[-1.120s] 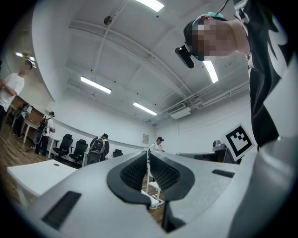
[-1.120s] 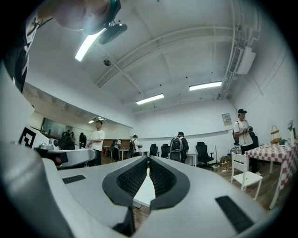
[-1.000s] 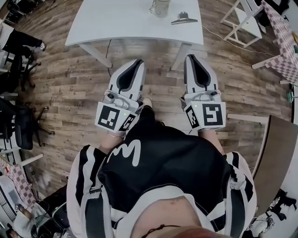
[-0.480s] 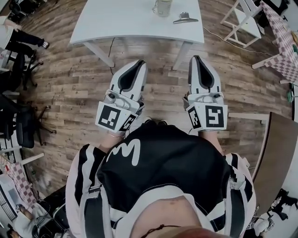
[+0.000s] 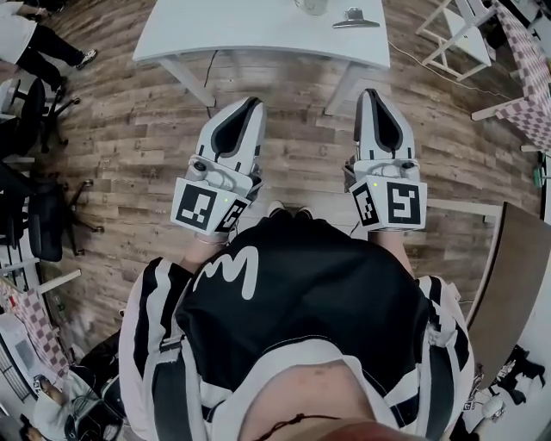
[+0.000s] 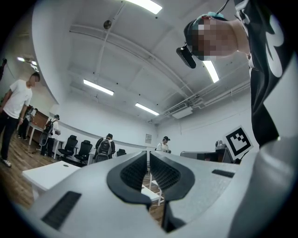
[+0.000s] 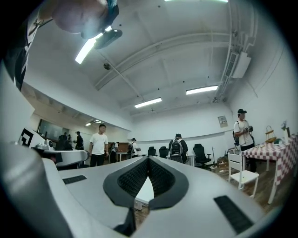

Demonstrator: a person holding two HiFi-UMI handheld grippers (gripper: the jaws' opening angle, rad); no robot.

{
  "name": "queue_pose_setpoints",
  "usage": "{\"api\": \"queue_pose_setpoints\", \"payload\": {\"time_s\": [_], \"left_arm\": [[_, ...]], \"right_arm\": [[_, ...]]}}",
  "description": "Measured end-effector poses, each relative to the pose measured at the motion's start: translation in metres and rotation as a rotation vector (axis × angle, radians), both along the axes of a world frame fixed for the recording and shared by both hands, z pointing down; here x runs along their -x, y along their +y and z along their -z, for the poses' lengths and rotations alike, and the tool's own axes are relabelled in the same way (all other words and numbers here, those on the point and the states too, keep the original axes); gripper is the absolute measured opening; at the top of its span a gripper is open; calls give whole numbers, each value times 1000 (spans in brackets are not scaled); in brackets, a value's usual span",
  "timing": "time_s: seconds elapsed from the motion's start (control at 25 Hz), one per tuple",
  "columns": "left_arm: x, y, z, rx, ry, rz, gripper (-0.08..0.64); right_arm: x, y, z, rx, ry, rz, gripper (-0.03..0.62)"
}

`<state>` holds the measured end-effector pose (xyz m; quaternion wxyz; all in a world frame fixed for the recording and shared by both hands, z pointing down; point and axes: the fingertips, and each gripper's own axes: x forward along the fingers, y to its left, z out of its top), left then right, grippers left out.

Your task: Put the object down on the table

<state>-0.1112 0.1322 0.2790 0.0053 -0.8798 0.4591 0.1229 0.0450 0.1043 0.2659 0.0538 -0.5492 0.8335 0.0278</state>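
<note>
left claw [image 5: 255,104]: jaws together, empty, near level | right claw [image 5: 368,94]: jaws together, empty, near level

The left tool [image 5: 255,102] and right tool [image 5: 368,93] are pale grey with black pads and black-and-white square markers. At the top of the frame is a white bench [image 5: 258,34]. Brown wood-plank floor [image 5: 129,146]. Black shirt [image 5: 301,293] with white stripes.

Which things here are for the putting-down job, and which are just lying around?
For the job: left gripper and right gripper, both shut and empty; white table; the metal clip or the cup on it, and I cannot tell which is the object.

Just lying about: black office chairs; white wooden chair; checked cloth.
</note>
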Motion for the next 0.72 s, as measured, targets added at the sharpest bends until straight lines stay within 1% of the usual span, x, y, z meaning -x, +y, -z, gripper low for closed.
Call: {"api": "queue_pose_setpoints", "payload": {"time_s": [0.12, 0.44, 0.72], "left_arm": [[9, 1, -1, -2, -10, 15, 21], [35, 0, -6, 16, -5, 63, 21], [23, 5, -4, 8, -14, 26, 21]], "right_arm": [[0, 1, -4, 16, -20, -2, 17], [0, 7, -4, 17, -15, -11, 17], [5, 10, -1, 8, 2, -9, 17]]}}
